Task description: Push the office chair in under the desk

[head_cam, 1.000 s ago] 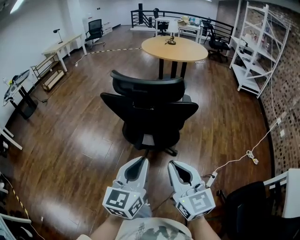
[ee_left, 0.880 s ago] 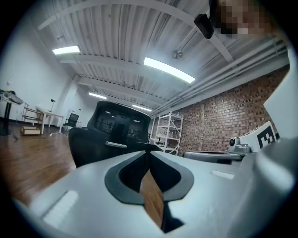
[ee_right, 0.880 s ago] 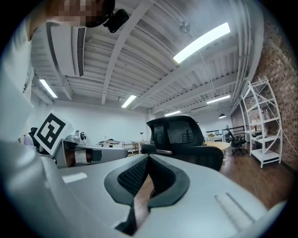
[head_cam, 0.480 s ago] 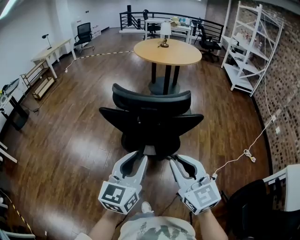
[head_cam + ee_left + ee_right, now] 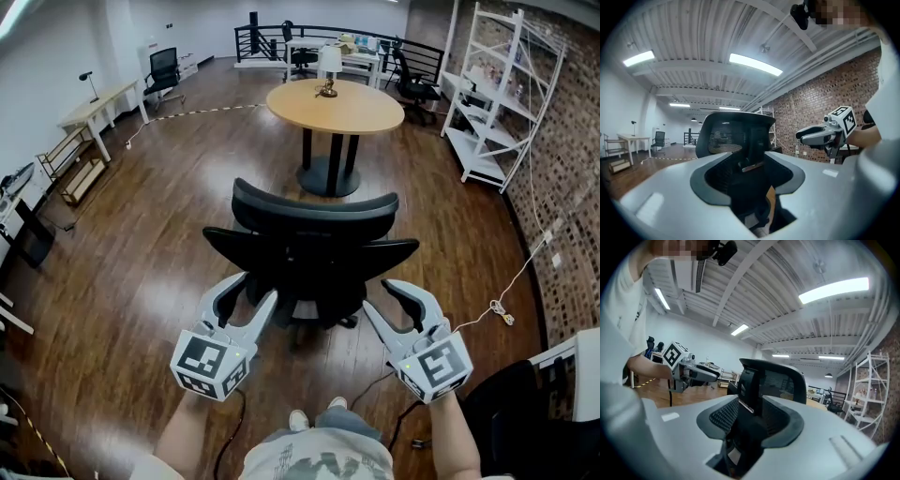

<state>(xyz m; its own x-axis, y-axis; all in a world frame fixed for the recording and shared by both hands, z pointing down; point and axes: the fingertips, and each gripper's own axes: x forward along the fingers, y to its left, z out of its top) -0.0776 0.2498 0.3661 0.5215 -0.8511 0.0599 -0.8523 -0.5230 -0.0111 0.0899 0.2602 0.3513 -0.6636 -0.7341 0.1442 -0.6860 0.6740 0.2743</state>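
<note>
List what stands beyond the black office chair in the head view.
Beyond the office chair stands a round wooden table with a small lamp on it. The chair's backrest hides its seat and most of its base.

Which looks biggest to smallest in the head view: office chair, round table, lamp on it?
1. Office chair, though nearness to the camera enlarges it.
2. Round table.
3. Table lamp.

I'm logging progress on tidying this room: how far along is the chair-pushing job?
Done: nothing visibly. The office chair stands out on the floor, well short of the round table. In hand: the left gripper and right gripper are behind it, one each side, their jaws just opened and gripping nothing. Left: bracing against the chair and rolling it under.
</note>
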